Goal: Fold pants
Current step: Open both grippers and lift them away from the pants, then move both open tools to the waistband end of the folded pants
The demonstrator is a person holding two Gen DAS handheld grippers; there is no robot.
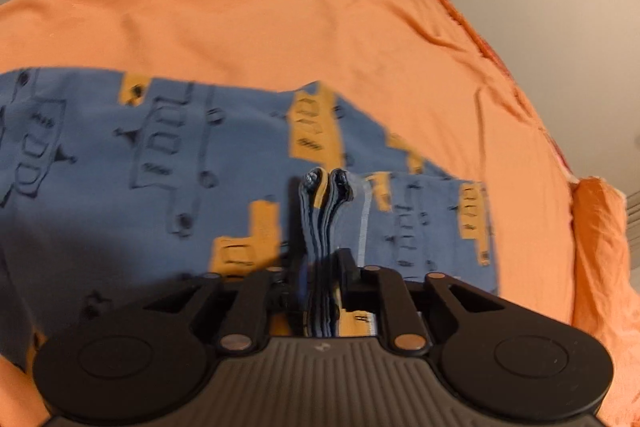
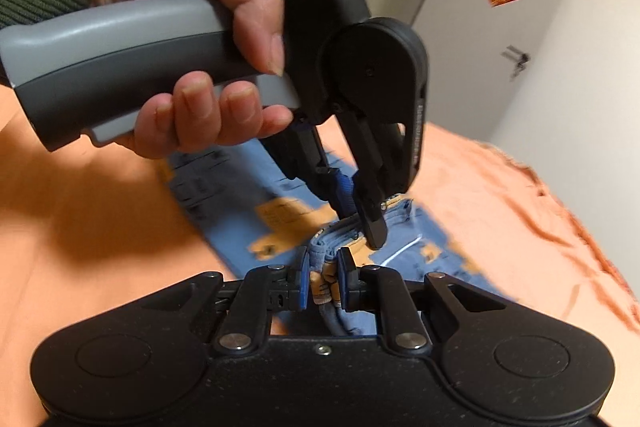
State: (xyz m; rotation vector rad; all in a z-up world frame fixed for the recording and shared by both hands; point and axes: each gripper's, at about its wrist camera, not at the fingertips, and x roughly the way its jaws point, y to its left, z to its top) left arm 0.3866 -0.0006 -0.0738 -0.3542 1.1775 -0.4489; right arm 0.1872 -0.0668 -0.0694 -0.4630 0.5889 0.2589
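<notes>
The pants [image 1: 168, 167] are blue with orange patches and dark prints, and lie on an orange sheet [image 1: 256, 11]. My left gripper [image 1: 322, 259] is shut on a bunched stack of the pants' layers, which stands up between its fingers. In the right wrist view my right gripper [image 2: 325, 277] is shut on a bunched edge of the pants [image 2: 404, 251]. The left gripper [image 2: 362, 223], held in a hand, grips the same cloth just beyond it, close to my right fingers.
The orange sheet covers a bed and also shows in the right wrist view [image 2: 520, 211]. Its edge [image 1: 532, 99] drops off to the right, with grey floor beyond. A white door [image 2: 532, 39] with a red decoration stands behind the bed.
</notes>
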